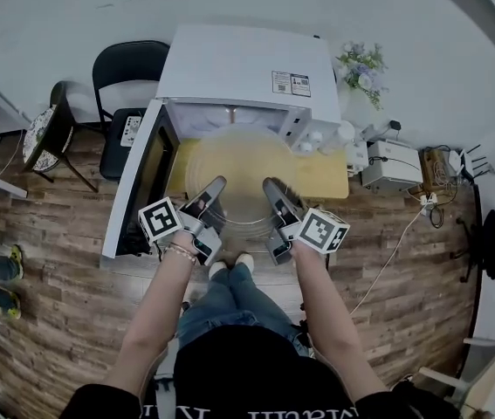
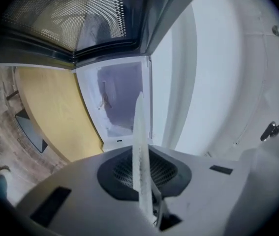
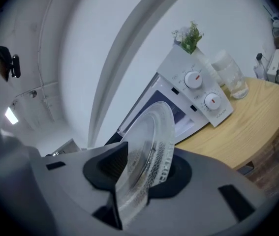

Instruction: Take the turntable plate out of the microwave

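Note:
The clear glass turntable plate (image 1: 243, 175) hangs outside the open white microwave (image 1: 247, 68), above the yellow wooden table (image 1: 327, 175). My left gripper (image 1: 215, 187) is shut on its near left rim, and my right gripper (image 1: 273, 188) grips its near right rim. In the left gripper view the plate (image 2: 140, 146) shows edge-on as a thin strip clamped between the pads of the left gripper (image 2: 145, 183). The right gripper view shows the ribbed plate (image 3: 149, 149) wedged between the dark pads of the right gripper (image 3: 140, 173). The microwave cavity (image 2: 122, 95) behind it looks bare.
The microwave door (image 1: 138, 182) swings open to the left. Its two control knobs (image 3: 203, 95) are on the right, with a glass jar (image 3: 230, 77) and a flower pot (image 1: 362, 66) beside them. A black chair (image 1: 129, 77) stands at the left. A white box (image 1: 391, 164) and cables lie at the right.

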A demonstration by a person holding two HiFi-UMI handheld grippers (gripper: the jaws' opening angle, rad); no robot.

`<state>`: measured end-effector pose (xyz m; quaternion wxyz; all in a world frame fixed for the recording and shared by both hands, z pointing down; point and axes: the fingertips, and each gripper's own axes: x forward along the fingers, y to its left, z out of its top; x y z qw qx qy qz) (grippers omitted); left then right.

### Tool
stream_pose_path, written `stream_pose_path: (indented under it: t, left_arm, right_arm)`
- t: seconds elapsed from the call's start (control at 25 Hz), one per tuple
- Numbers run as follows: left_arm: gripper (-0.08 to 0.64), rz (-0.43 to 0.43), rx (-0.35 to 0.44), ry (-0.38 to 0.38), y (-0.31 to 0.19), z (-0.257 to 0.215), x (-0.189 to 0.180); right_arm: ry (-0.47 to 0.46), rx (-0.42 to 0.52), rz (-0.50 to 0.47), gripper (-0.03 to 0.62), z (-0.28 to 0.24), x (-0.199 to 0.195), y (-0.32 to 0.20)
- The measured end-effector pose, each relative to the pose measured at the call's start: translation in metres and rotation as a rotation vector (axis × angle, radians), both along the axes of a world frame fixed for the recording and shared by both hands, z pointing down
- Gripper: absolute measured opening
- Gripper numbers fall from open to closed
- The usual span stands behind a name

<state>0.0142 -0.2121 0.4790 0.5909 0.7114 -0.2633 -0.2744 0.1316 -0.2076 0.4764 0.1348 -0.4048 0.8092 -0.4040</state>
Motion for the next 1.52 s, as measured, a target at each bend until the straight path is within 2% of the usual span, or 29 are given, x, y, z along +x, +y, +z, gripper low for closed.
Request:
stream_pose_path:
  t: [0.24, 0.32, 0.44, 0.56, 0.76, 1.0, 1.32, 1.52]
  left_arm:
    - [0.040, 0.012, 0.125, -0.075, 0.011, -0.036, 0.007]
    - [0.044, -0.001, 0.178, -0.121, 0.011, -0.050, 0.007]
    - [0.055, -0.011, 0.277, -0.205, 0.008, -0.074, 0.008]
    - [0.065, -0.020, 0.367, -0.248, 0.005, -0.099, 0.014]
    - [0.089, -0.085, 0.550, -0.344, -0.001, -0.132, 0.021]
    - [0.107, -0.122, 0.700, -0.413, -0.007, -0.169, 0.021]
    - [0.127, -0.149, 0.884, -0.457, -0.022, -0.218, 0.023]
    - [0.146, -0.177, 1.017, -0.536, -0.021, -0.250, 0.026]
  right_arm:
    - [0.029, 0.106, 0.003, 0.140, -0.033, 0.006, 0.012]
    - [0.027, 0.139, -0.006, 0.141, -0.048, 0.007, 0.011]
    - [0.038, 0.193, -0.019, 0.143, -0.073, 0.008, 0.009]
    - [0.074, 0.257, -0.042, 0.147, -0.097, 0.011, 0.006]
    - [0.135, 0.357, -0.089, 0.160, -0.130, 0.016, -0.002]
    - [0.158, 0.510, -0.090, 0.163, -0.167, 0.014, -0.009]
    - [0.211, 0.684, -0.068, 0.169, -0.217, 0.014, -0.021]
    - [0.203, 0.786, -0.049, 0.173, -0.246, 0.017, -0.020]
